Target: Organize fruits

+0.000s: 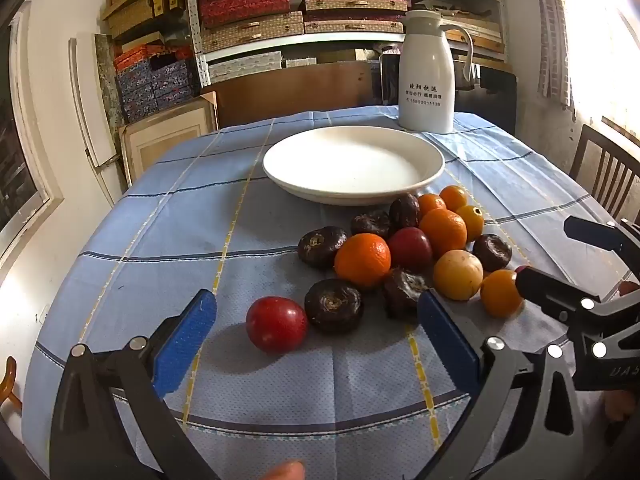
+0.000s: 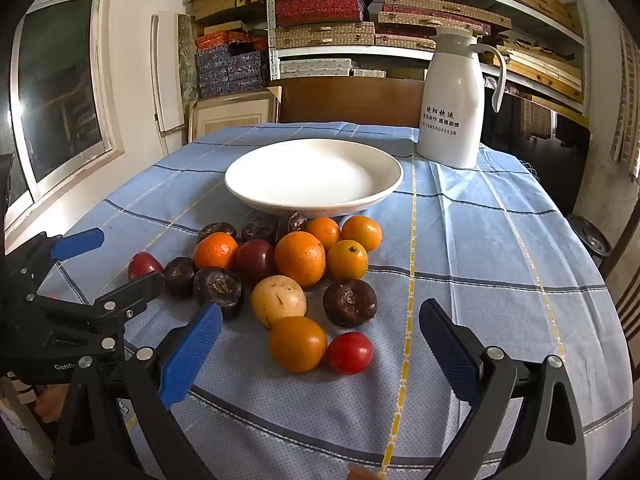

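Left claw and right claw are both held wide open, empty; red plum is framed between left pads, nearer than white plate.

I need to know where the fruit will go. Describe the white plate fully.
The white plate is round, shallow and wide-rimmed, glossy like glazed ceramic. It sits upright and level on the blue checked tablecloth, with nothing in it. The fruit pile lies just in front; in the right wrist view a dark fruit sits against its near edge, though actual contact is unclear. A white jug stands behind it to the right, apart. Neither gripper touches the plate.
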`<state>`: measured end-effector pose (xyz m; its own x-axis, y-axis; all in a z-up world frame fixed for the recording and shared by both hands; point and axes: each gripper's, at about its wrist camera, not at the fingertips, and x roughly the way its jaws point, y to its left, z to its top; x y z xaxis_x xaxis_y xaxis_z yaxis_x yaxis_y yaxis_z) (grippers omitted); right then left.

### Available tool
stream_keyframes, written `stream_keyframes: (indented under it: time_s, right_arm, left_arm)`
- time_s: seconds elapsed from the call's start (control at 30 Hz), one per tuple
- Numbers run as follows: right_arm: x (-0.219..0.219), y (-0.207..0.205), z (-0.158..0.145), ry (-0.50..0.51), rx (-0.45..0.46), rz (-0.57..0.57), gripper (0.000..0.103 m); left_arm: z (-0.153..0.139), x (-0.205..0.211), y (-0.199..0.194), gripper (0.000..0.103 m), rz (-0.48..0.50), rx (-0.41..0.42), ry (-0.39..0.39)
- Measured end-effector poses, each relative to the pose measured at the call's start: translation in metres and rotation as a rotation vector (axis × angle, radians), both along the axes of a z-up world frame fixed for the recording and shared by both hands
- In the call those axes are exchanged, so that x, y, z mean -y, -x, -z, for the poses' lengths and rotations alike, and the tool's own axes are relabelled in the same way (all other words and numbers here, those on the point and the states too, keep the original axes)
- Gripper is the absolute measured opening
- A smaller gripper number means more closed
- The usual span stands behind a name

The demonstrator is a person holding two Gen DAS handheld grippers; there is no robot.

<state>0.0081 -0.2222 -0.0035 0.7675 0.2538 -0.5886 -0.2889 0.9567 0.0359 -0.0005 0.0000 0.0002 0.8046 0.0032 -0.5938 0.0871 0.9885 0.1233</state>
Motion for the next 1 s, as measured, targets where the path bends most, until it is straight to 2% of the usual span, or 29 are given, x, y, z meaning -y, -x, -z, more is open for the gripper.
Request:
stream_keyframes:
  time_s: [1.0]
  right_arm:
    - [-0.0004, 0.0008, 0.0002, -0.003, 0.000, 0.000, 0.099]
  left_arm:
    - [0.0003, 0.0013, -0.0009, 0.099, 0.003, -0.011, 0.005]
